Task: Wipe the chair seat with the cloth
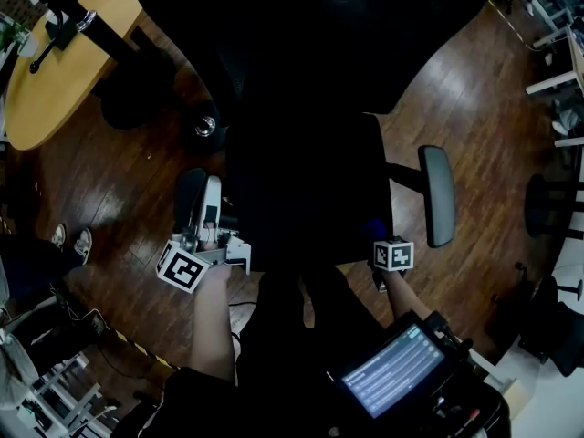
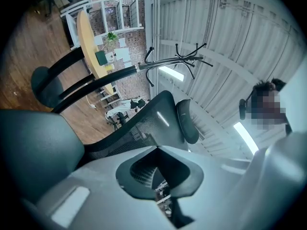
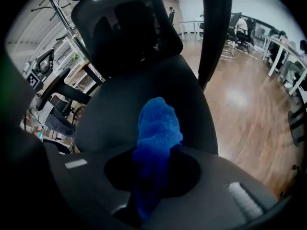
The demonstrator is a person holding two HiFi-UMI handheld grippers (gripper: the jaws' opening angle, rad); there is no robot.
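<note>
Right gripper [image 3: 153, 153] jaws pinch the blue cloth [image 3: 158, 123] just above the chair seat [image 3: 120, 109] front edge, seemingly poised to wipe, while left gripper [image 1: 211, 199] jaws, closed and empty, wait beside the seat's armrest [image 1: 189, 199].

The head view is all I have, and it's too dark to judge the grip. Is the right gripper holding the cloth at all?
Observer: Yes. In the right gripper view, the right gripper has its tongs shut on the fuzzy blue cloth, which sticks out ahead of them over the black padded chair seat.
Operator: Good. The left one is only a marker cube from here. Is it carrying anything?
Observer: No. The left gripper view shows the left gripper with its tongs together and nothing between them. It is pointed up past the black mesh chair back.
</note>
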